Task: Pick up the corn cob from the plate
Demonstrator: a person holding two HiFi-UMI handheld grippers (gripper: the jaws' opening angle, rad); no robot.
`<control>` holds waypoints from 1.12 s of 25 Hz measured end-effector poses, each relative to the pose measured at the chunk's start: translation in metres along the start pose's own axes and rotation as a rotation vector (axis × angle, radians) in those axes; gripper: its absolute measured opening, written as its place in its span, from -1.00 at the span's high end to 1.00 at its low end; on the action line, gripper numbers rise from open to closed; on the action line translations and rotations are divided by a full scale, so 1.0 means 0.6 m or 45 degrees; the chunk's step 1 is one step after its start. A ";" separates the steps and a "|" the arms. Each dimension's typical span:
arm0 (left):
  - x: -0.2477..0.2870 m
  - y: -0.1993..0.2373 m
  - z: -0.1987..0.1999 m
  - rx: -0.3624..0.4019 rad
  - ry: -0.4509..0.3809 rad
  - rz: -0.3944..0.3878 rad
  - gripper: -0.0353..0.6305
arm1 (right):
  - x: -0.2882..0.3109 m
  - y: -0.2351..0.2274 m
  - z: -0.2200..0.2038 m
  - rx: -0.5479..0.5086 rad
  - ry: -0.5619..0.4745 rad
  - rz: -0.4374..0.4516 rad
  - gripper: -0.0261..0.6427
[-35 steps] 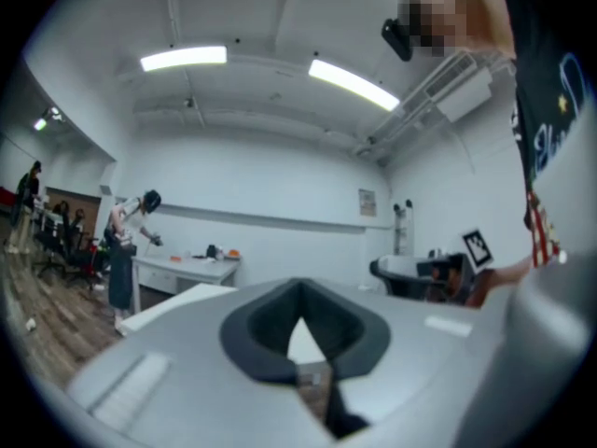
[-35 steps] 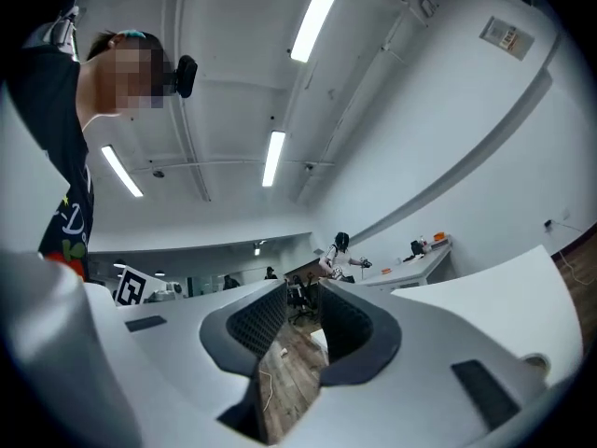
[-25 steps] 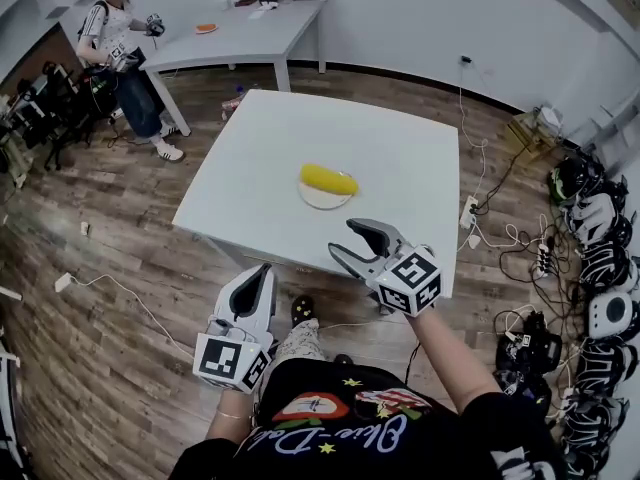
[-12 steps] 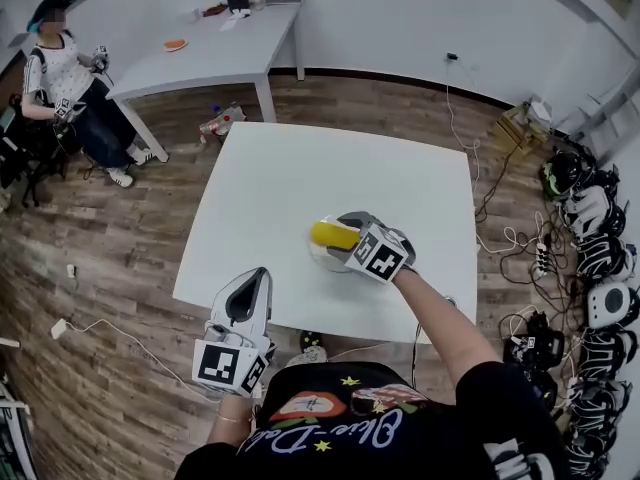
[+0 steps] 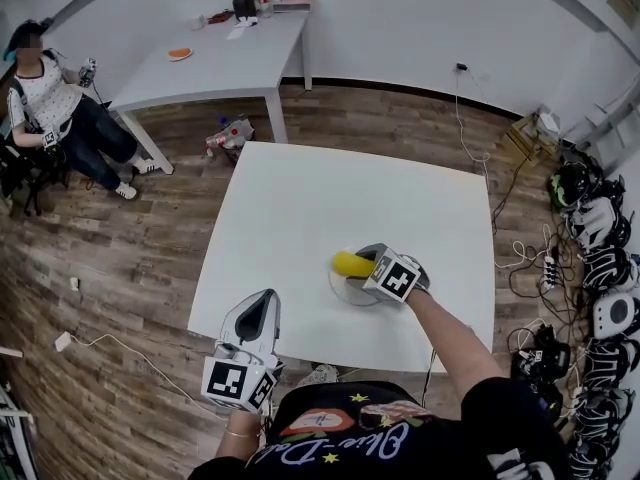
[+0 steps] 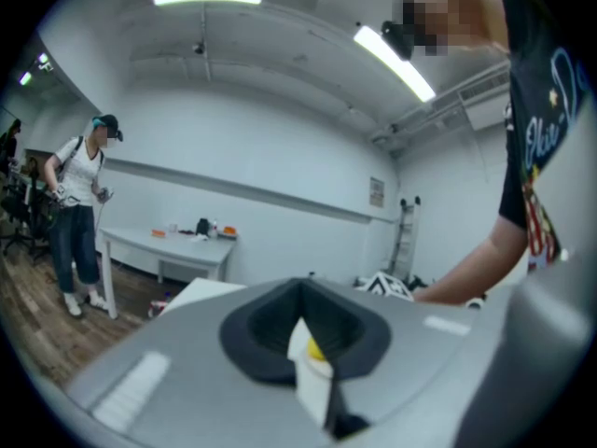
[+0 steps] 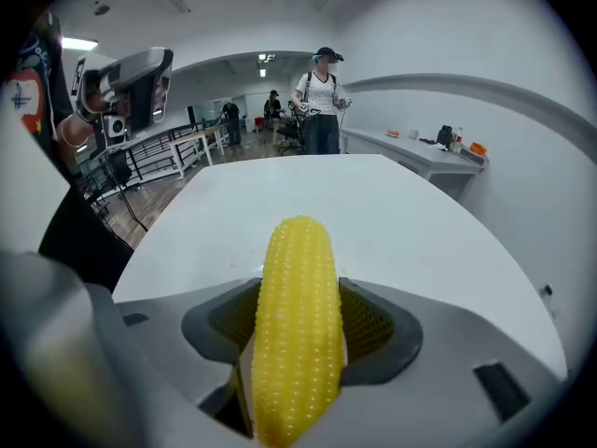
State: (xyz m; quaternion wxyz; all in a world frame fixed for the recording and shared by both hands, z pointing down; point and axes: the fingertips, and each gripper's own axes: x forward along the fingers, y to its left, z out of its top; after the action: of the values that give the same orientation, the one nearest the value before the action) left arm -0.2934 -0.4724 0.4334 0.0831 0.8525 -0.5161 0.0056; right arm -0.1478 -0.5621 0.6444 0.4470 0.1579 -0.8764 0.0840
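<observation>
A yellow corn cob [image 5: 349, 264] lies on a small white plate [image 5: 350, 294] near the front right of the white table [image 5: 300, 208]. My right gripper [image 5: 368, 264] points steeply down onto the plate. In the right gripper view the corn cob [image 7: 297, 325] runs lengthwise between the wide-spread jaws of that gripper [image 7: 300, 311]. Mesh pads [image 7: 373, 320] flank it without clear pressure, and the plate is hidden there. My left gripper [image 5: 262, 303] hovers level off the table's front edge, jaws together and empty. In its own view the left gripper [image 6: 303, 343] shows only a thin slit.
A second white table [image 5: 215, 63] with small items stands at the back left. A seated person [image 5: 50, 98] is at the far left. Cables and a row of headsets [image 5: 600, 258] lie on the wooden floor at the right.
My right gripper swung forward and down from the near table edge onto the plate, and its jaws now straddle the corn cob. The left gripper moved forward a little.
</observation>
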 end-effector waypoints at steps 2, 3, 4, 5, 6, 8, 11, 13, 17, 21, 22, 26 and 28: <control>0.001 -0.004 -0.002 0.003 0.003 -0.008 0.90 | -0.002 -0.001 0.001 0.010 0.001 -0.003 0.17; 0.002 -0.006 -0.002 0.006 0.005 -0.012 0.90 | -0.005 -0.001 0.000 0.016 -0.001 -0.010 0.17; 0.003 -0.010 -0.002 0.009 0.006 -0.015 0.90 | -0.011 0.000 -0.001 0.024 -0.015 -0.020 0.17; 0.003 -0.014 -0.002 0.012 0.006 -0.019 0.90 | -0.020 -0.001 -0.002 0.039 -0.040 -0.035 0.17; 0.004 -0.018 -0.002 0.016 0.006 -0.022 0.90 | -0.032 -0.001 -0.003 0.058 -0.074 -0.058 0.17; 0.002 -0.026 -0.004 0.021 0.006 -0.025 0.90 | -0.064 -0.001 -0.001 0.097 -0.159 -0.129 0.17; -0.003 -0.041 -0.008 0.030 0.004 -0.029 0.90 | -0.126 0.005 0.013 0.196 -0.350 -0.231 0.17; -0.005 -0.052 -0.008 0.037 -0.003 -0.039 0.90 | -0.173 0.014 0.029 0.286 -0.505 -0.278 0.17; -0.009 -0.066 0.004 0.063 -0.019 -0.055 0.90 | -0.267 0.036 0.072 0.479 -0.862 -0.308 0.17; 0.002 -0.102 0.009 0.086 -0.031 -0.084 0.90 | -0.348 0.058 0.068 0.538 -1.027 -0.338 0.17; 0.005 -0.109 0.010 0.092 -0.033 -0.090 0.90 | -0.361 0.062 0.064 0.541 -1.047 -0.344 0.17; 0.008 -0.125 0.016 0.109 -0.040 -0.100 0.90 | -0.388 0.071 0.056 0.564 -1.103 -0.353 0.17; 0.012 -0.132 0.018 0.114 -0.043 -0.104 0.90 | -0.395 0.069 0.056 0.567 -1.112 -0.362 0.17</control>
State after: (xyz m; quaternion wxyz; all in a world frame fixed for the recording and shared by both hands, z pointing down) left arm -0.2210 -0.4446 0.4125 0.0364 0.8757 -0.4814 0.0108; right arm -0.0573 -0.4855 0.4324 0.0014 0.3875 -0.9122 0.1333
